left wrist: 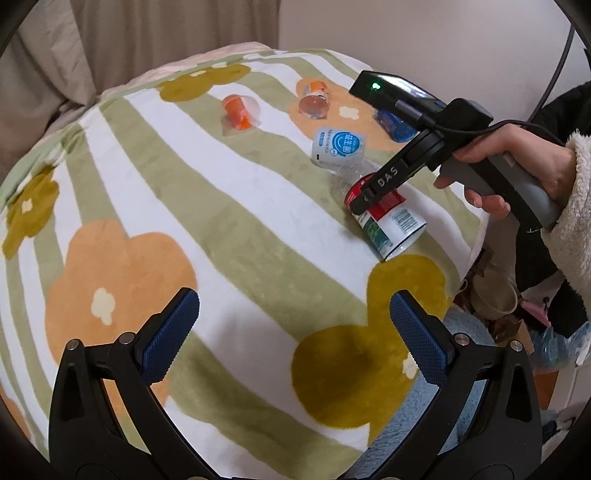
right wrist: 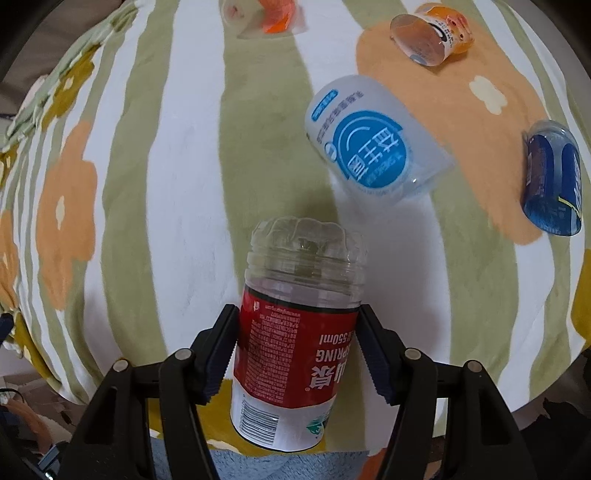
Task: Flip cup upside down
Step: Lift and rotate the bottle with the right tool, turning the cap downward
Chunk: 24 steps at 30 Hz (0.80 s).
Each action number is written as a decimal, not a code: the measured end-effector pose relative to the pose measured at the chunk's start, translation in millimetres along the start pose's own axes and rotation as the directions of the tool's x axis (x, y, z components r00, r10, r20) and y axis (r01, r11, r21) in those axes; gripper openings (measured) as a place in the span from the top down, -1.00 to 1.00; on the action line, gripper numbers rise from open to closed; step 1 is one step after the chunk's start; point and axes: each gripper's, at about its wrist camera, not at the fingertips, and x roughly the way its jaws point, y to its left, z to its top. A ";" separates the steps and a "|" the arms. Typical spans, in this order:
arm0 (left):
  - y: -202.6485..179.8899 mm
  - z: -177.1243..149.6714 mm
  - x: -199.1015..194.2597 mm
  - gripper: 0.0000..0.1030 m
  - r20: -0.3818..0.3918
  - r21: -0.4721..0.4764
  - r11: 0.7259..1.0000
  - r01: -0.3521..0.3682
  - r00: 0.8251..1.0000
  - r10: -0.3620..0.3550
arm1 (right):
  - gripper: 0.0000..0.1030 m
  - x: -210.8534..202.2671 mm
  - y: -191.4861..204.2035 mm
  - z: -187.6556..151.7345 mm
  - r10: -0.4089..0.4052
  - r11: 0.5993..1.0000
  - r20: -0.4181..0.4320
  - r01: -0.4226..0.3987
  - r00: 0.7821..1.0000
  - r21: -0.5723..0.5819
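The cup with the red and white label (right wrist: 295,350) is a cut-off clear bottle. It lies on its side on the striped flower blanket (right wrist: 177,184), closed bottom pointing away from the right wrist camera. My right gripper (right wrist: 297,347) is shut on its red label, one pad on each side. In the left wrist view this cup (left wrist: 388,218) lies near the blanket's right edge with the right gripper (left wrist: 365,201) on it. My left gripper (left wrist: 291,332) is open and empty, hovering over the near part of the blanket.
Other cut-bottle cups lie tipped on the blanket: a white and blue one (right wrist: 373,147) just beyond the held cup, a dark blue one (right wrist: 552,181) at the right, two orange ones (right wrist: 432,33) (right wrist: 273,14) at the far side. Clutter lies beyond the right edge (left wrist: 495,299).
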 end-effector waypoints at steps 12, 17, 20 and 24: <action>-7.7 9.7 -3.8 -0.99 0.011 -0.008 0.999 0.032 0.999 -0.032 | -0.16 2.5 -36.8 -16.8 0.075 0.993 0.009 -0.076 0.997 0.085; -9.1 10.8 -5.1 -0.99 0.014 -0.006 1.000 0.029 0.999 -0.029 | -0.95 7.4 -34.8 2.7 0.054 0.990 -0.002 -0.053 0.999 0.129; -8.8 10.9 -5.3 -0.99 0.013 -0.007 0.999 0.033 0.999 -0.033 | -0.99 9.4 -34.7 15.9 0.008 0.989 0.046 -0.014 0.999 0.147; -8.2 10.8 -5.4 -0.99 0.012 -0.006 0.999 0.033 0.999 -0.033 | -0.99 4.4 -47.0 28.6 0.022 0.977 0.009 -0.023 1.000 0.214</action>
